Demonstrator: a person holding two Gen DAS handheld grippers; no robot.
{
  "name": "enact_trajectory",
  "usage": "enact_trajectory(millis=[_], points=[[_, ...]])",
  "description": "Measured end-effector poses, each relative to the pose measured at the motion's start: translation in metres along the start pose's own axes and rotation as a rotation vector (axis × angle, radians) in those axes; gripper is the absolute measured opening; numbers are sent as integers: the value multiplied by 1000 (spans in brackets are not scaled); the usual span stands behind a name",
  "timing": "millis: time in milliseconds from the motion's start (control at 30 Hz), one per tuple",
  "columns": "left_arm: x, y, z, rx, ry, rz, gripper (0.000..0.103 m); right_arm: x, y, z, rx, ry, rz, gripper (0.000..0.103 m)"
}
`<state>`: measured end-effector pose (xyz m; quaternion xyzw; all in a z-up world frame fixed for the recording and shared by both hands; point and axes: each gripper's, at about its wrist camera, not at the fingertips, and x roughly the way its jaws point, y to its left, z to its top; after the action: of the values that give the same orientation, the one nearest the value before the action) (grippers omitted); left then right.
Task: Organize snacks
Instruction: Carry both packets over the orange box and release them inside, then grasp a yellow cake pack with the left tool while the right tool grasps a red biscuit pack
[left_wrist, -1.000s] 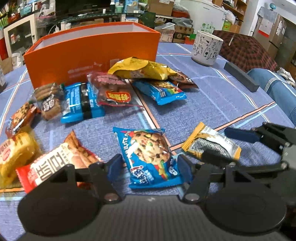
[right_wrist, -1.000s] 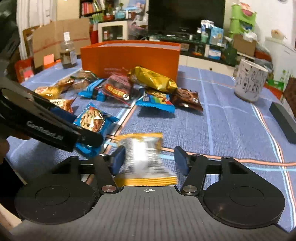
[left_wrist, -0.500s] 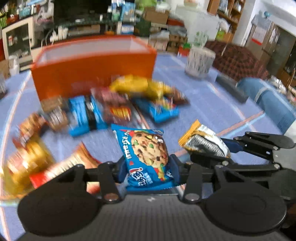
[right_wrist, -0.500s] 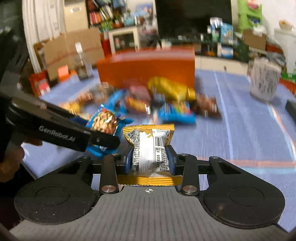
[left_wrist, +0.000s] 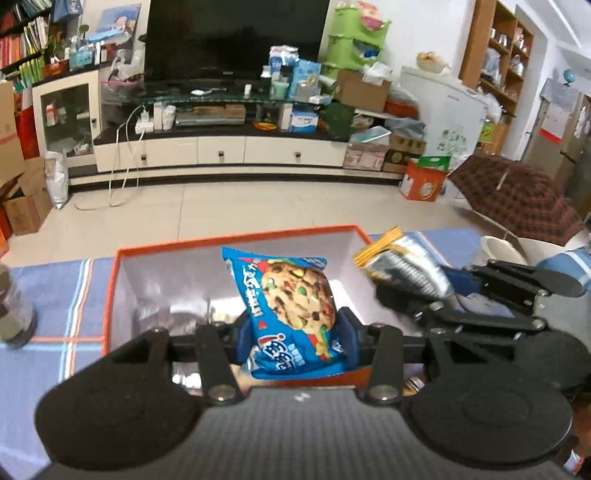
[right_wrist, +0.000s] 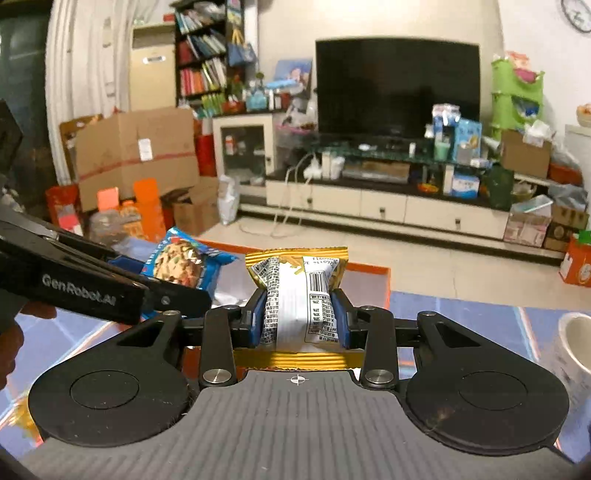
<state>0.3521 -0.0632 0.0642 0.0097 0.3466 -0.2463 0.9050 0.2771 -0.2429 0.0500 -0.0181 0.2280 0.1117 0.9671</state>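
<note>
The desk (left_wrist: 48, 295), covered with a blue striped cloth, carries the open orange box (left_wrist: 112, 295), whose pale interior now fills the middle of the left wrist view; a second ago the box stood at the far side of a spread of snack packets, so both hands have lifted away from that spread and travelled to the box. The left gripper (left_wrist: 295, 332) has gone from wide open around the blue chocolate-chip cookie packet (left_wrist: 295, 295) to fingers clamped on its lower half, and the packet now hangs above the box opening. The right gripper (right_wrist: 299, 319) has likewise closed on the gold-edged silver wafer packet (right_wrist: 299, 291), fingers pressing both sides, and holds it over the near right corner of the box. A white mug (right_wrist: 576, 350) stands on the desk to the right. Judgement: both pickups are complete and the transport step is nearly finished; releasing each packet into the box appears to be next.
</note>
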Motion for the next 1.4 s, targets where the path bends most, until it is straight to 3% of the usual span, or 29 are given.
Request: enact_trajectory(millis=[67,167,367,433,600,867,1033,1167,1300,1400], points=[[19,6,4,11,19,19,42,29,-3,1,-10,37,-6,23],[31,14,4,17,18,62,68,49,-10,-4,16,47,-16,24],[-9,14,-11,27,-56,62,68,9,-18,0,88,-66,11,30],[-31,9,-23,47,-79,65,69,-18,-10,-5,89,-97,31,40],[-82,3,-80,65,-60,86,71,-79,15,-52,122,-79,80,53],[-137,3,-190,56,54,225,72,-106,58,-162,270,123,199,58],[-138,17,-224,-37,136,195,72,-98,81,-182,195,196,247,57],[-125,26,-220,-143,137,92,72,-100,75,-182,200,190,241,59],[-113,6,-219,-161,153,50,72,-111,54,-178,226,159,188,68],[-108,-21,-220,-148,161,-27,72,-123,35,-176,240,135,130,68]])
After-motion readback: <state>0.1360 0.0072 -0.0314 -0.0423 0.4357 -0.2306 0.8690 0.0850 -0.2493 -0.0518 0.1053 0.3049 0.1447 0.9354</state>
